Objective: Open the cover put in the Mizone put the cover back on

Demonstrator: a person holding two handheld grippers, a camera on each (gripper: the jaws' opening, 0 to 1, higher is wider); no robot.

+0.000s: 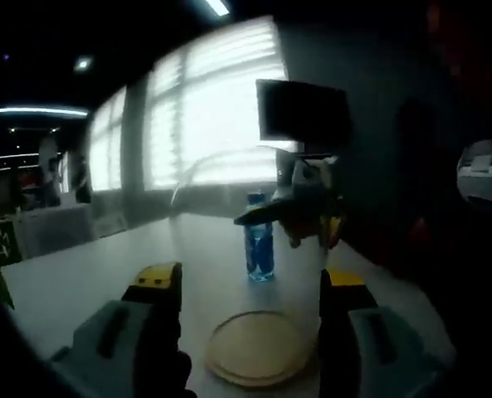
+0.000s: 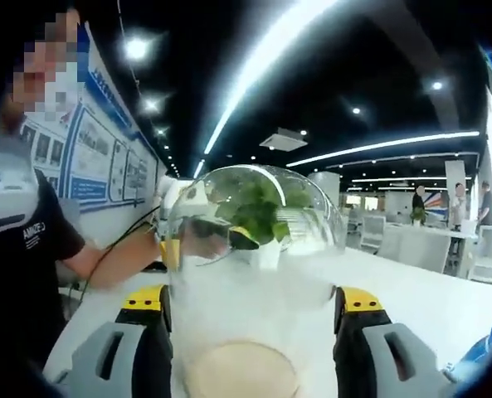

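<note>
In the left gripper view, the left gripper (image 1: pixel 252 280) rose from 6 o'clock with its jaws spread wide. The clear dome cover (image 1: pixel 212 215) stood between them, its faint outline arching up toward 12 o'clock. Its sides ran close along both yellow tips, but I could not tell whether the jaws pressed the glass or merely flanked it. A round wooden base (image 1: pixel 258 348) lay on the pale table (image 1: pixel 88 274) at 6 o'clock, low between the jaws. Through the cover, near the centre, the blue Mizone bottle (image 1: pixel 260 240) stood upright on the table. The right gripper (image 1: pixel 312 228) was just beside the bottle toward 2 o'clock, on the far side of the dome.

In the right gripper view, the right gripper (image 2: pixel 254 300) also had its jaws wide apart. The cover (image 2: pixel 254 215) sat between them, from centre up toward 12 o'clock. Contact could not be judged here either. The wooden base (image 2: pixel 241 373) showed at 6 o'clock. The left gripper (image 2: pixel 216 236) appeared through the glass, toward 9 o'clock of the dome. A person (image 2: pixel 30 249) in a dark shirt stood at 9 o'clock, one arm reaching to that gripper.
</note>
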